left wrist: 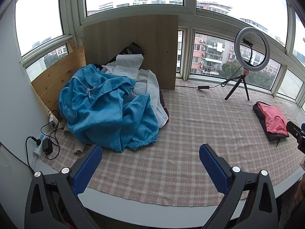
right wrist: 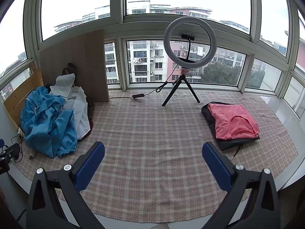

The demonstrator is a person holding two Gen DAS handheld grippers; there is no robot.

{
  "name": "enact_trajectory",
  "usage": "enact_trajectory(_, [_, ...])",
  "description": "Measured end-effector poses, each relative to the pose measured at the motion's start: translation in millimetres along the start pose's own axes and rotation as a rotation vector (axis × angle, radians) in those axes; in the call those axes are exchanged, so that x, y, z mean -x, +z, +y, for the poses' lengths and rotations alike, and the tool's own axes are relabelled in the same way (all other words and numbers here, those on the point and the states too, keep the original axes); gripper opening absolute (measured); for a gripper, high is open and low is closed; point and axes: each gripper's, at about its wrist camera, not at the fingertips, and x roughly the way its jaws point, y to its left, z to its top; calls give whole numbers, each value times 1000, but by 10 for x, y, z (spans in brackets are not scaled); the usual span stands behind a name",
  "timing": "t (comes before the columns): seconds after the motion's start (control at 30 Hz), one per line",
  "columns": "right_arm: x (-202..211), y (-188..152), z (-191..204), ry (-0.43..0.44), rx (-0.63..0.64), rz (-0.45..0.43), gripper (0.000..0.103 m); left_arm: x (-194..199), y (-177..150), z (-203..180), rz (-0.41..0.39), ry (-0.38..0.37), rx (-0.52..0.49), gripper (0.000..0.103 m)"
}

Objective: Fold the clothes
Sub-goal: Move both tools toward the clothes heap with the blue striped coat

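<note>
Two grippers, left [left wrist: 150, 164] and right [right wrist: 153, 162], spread wide and empty above a checked woven cloth [right wrist: 144, 133]. One crumpled blue jacket [left wrist: 106, 110] tops the far-left heap; one folded pink shirt [right wrist: 234, 124] lies right.

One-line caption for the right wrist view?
Open right gripper above plaid cloth; folded pink shirt right, unfolded blue garment left.

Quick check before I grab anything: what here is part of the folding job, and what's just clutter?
Job: blue jacket atop the unfolded pile, white garment under it, folded pink shirt on a dark folded garment.

Lying about: ring light on tripod, power strip, wooden board.
</note>
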Motion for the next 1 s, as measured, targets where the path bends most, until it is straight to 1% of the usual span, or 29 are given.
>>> enact_trajectory(0.3, [-22,69,88,7,18,10,103,-20,-51,114,1,42,-2,102])
enact_trajectory(0.4, [-31,90,121,11,25,12,103,-37,-62,130,10,46,5,102])
enact_trajectory(0.67, [-109,57,326,103,71,-2,103,10,-113,154,5,51,28,102])
enact_trajectory(0.8, [-148,41,429,149,94,-10,103,40,-133,247,9,85,48,102])
enact_trajectory(1.0, [-207,17,583,218,129,-21,103,92,-195,522,19,143,108,102])
